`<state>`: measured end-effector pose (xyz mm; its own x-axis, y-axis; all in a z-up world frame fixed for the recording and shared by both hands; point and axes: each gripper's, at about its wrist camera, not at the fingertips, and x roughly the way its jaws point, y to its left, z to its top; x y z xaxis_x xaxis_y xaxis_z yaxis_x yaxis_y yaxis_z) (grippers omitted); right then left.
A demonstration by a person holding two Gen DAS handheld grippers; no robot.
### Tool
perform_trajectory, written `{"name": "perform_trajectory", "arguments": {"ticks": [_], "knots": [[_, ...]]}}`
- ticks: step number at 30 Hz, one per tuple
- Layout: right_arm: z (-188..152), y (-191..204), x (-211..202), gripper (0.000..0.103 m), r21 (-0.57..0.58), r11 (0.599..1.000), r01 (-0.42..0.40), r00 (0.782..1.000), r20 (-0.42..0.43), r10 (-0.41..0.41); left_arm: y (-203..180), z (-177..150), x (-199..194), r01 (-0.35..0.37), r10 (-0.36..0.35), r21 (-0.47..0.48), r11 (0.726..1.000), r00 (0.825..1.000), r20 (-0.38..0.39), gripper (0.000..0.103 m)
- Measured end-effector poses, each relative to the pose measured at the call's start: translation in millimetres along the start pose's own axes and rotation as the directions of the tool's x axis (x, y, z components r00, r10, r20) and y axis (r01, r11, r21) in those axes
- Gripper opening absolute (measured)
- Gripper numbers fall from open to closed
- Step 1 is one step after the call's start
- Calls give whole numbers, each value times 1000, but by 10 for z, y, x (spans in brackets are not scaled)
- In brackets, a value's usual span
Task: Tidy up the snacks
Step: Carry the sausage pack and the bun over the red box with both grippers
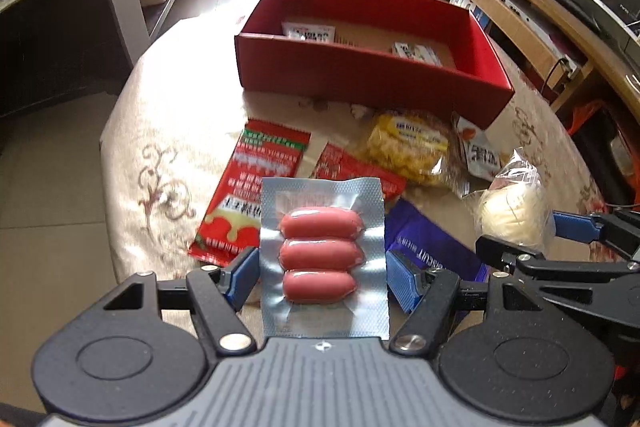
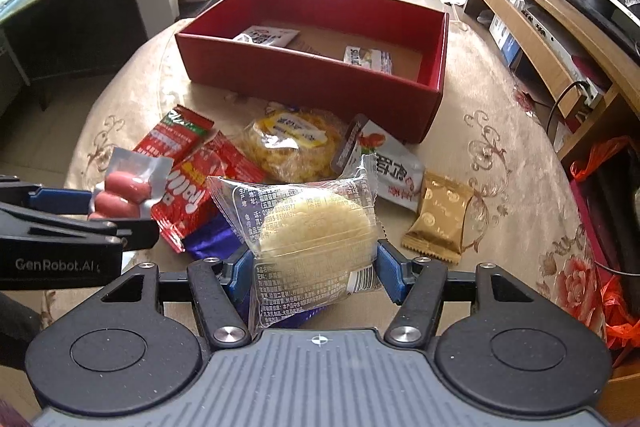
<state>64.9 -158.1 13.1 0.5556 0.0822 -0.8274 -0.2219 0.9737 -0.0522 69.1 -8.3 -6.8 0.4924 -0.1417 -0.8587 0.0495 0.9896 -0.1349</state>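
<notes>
Between the blue pads of my left tool (image 1: 322,277) sat the sausage pack (image 1: 322,259), a flat silver vacuum pouch with three pink sausages, clamped at its side edges so it faced me square and lifted clear of the counter (image 1: 168,131). My right tool (image 2: 316,267) was closed the same way on the clear-wrapped round pastry (image 2: 316,227), pinched across its width, which I judged gentle enough not to crush the soft cake inside. I held both snacks up and pointed toward the red box (image 2: 312,75), since that was plainly where they belonged: two small packets already lay on its cardboard floor. The box stood at the far side of the counter, open side up, so a forward reach over its near wall would serve for each drop. Loose snacks waited below on the cloth: red sachets (image 1: 244,195), a yellow popcorn bag (image 1: 408,147), a purple biscuit wrapper (image 1: 432,247), a white packet (image 2: 396,171) and a gold pouch (image 2: 440,219). My tools were side by side, close, so I judged they should go in one at a time.
</notes>
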Motion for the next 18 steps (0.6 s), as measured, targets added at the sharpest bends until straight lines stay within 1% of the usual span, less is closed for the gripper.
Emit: {"name": "perform_trajectory", "arguments": {"ticks": [11, 18], "knots": [[237, -81, 20, 69, 25, 999, 21, 999, 32, -22, -92, 336, 25, -25, 24, 30, 999, 998, 52, 64], [484, -162, -5, 69, 54, 998, 30, 996, 79, -34, -132, 674, 47, -43, 39, 38, 998, 995, 97, 64]]}}
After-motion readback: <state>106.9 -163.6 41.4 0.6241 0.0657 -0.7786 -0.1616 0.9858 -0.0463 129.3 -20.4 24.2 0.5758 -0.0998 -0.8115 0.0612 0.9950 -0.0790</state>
